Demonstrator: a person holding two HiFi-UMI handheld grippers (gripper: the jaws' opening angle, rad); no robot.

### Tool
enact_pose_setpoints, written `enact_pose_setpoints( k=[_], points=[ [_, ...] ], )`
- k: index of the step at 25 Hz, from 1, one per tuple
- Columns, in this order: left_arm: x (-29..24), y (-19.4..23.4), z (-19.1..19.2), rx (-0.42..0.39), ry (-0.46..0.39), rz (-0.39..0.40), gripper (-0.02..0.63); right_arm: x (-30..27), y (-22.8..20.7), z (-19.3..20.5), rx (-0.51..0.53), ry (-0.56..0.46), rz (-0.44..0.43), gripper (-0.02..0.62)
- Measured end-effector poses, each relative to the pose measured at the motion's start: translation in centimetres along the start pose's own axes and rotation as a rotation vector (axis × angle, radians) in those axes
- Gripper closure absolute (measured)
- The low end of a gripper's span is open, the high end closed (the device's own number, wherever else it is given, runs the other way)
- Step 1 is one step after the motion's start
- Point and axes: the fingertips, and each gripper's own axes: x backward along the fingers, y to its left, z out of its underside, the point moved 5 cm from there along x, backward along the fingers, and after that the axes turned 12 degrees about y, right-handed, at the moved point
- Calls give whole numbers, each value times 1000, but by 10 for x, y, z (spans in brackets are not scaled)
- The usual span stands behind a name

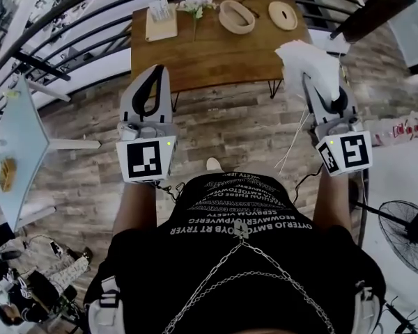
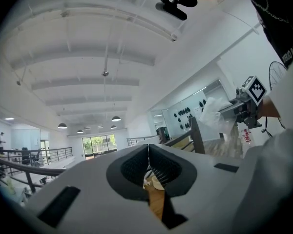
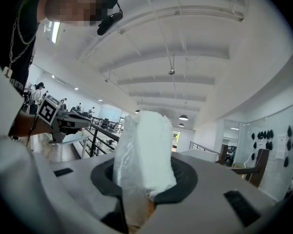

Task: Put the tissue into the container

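My right gripper (image 1: pixel 315 81) is shut on a white pack of tissue (image 1: pixel 308 60), which it holds up in the air off the wooden table's (image 1: pixel 216 54) right end. In the right gripper view the tissue (image 3: pixel 145 150) stands up between the jaws and fills the gap. An oval wooden container (image 1: pixel 236 16) lies on the far side of the table, with its oval lid (image 1: pixel 283 14) to the right. My left gripper (image 1: pixel 157 75) is shut and holds nothing, in front of the table's left part; its jaws (image 2: pixel 147 155) meet in a line.
A wooden tray with white sheets (image 1: pixel 160 21) and a small bunch of flowers (image 1: pixel 196 5) stand at the table's back left. A black railing (image 1: pixel 70 16) runs behind the table. A white table (image 1: pixel 17 145) is at the left, a floor fan (image 1: pixel 406 234) at the right.
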Motion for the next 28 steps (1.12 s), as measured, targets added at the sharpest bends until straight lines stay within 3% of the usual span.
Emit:
enact_pose_setpoints(
  k=[5, 13, 28],
  points=[
    [-18, -2, 5, 10, 15, 46, 577, -11, -6, 3, -4, 24, 12, 463],
    [-53, -7, 10, 18, 35, 49, 577, -39, -27, 13, -16, 26, -4, 463],
    [-179, -14, -17, -8, 88, 21, 577, -148, -127, 31, -41, 16, -99, 463]
  ],
)
